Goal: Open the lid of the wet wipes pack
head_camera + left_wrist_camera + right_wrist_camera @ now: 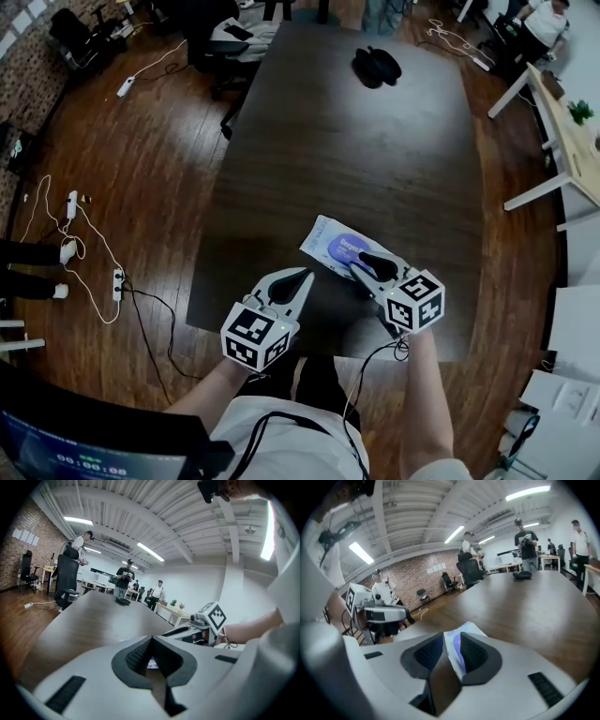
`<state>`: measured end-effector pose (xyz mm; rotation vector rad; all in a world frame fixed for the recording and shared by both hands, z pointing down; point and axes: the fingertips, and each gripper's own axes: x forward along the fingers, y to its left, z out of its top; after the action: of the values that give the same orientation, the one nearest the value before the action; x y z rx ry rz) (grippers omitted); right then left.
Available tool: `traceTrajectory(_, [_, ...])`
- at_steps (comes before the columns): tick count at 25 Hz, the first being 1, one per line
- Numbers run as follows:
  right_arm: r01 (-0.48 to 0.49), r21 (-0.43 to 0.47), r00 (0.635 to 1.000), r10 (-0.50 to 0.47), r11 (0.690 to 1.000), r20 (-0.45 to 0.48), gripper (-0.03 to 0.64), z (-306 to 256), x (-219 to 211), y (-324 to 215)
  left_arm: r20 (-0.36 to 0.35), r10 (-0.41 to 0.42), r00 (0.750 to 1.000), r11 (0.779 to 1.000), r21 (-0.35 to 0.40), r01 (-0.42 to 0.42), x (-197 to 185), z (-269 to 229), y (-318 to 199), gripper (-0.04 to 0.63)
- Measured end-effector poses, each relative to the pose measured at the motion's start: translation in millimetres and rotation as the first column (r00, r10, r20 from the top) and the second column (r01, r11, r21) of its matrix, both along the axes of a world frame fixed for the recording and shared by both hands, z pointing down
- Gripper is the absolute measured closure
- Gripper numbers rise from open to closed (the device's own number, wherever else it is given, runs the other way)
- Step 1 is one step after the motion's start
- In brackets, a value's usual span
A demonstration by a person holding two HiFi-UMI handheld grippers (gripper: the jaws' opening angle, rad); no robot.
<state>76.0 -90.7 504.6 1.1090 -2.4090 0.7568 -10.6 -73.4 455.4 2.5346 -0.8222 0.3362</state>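
So the wet wipes pack point(330, 242) is lying flat on the dark counter point(356, 141), close to the near edge and roughly midway along it, turned at an angle. The purple lid point(349, 248) faces up, and from what I can see it's shut.

The right gripper point(358, 268) is right over the pack's near end, pointing down at it with the tips about on the lid. In the right gripper view the fingers point(476, 651) sit a little way apart, with a narrow gap between them. The white wrapper and purple lid show through that gap, but I can't see the pads actually pressing on anything, so I'd call it released.

The left gripper point(302, 279) hovers just beside the pack on its left, near the counter's near edge and not touching it. In its own view the left gripper point(151, 639) is clenched, tips meeting, with nothing between them. You can also spot the right gripper's marker cube point(212, 616) off to the side there.

Up at the far end of the counter sits a black thing point(377, 66), can't tell what it is. Cables and a power strip point(118, 279) lie on the wooden floor point(159, 187) off the counter's left edge.
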Motion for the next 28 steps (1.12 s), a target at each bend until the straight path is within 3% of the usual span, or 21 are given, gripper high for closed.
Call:
traceTrajectory(4, [-0.195, 0.135, 0.964, 0.165, 0.971, 0.207, 0.497, -72.1, -0.4, 24.9, -0.039, 0.028, 0.999, 0.998, 0.057, -0.026, -0.7, -29.2, 5.6, 0.598])
traceTrajectory(8, [-0.306, 0.236, 0.927, 0.232, 0.922, 0.296, 0.497, -138.9, -3.2, 66.3, -0.077, 0.054, 0.996, 0.991, 0.124, -0.044, -3.8, -65.9, 16.8, 0.598])
traceTrajectory(13, [-0.359, 0.345, 0.920, 0.267, 0.867, 0.287, 0.497, -189.1, 5.1, 117.4, -0.111, 0.078, 0.991, 0.981, 0.187, -0.056, 0.4, -101.7, 46.8, 0.598])
traceTrajectory(19, [-0.403, 0.456, 0.912, 0.310, 0.793, 0.267, 0.497, -236.1, 15.1, 204.6, -0.155, 0.109, 0.982, 0.967, 0.246, -0.068, 4.4, -141.6, 119.9, 0.598])
traceTrajectory(23, [-0.398, 0.499, 0.917, 0.321, 0.769, 0.238, 0.497, -242.8, 15.7, 279.3, -0.185, 0.068, 0.980, 0.962, 0.273, -0.016, -2.4, -155.4, 187.3, 0.598])
traceTrajectory(28, [-0.398, 0.510, 0.916, 0.304, 0.763, 0.261, 0.497, -249.3, 13.1, 357.9, -0.186, 0.022, 0.982, 0.958, 0.286, 0.032, -15.1, -167.9, 270.6, 0.598])
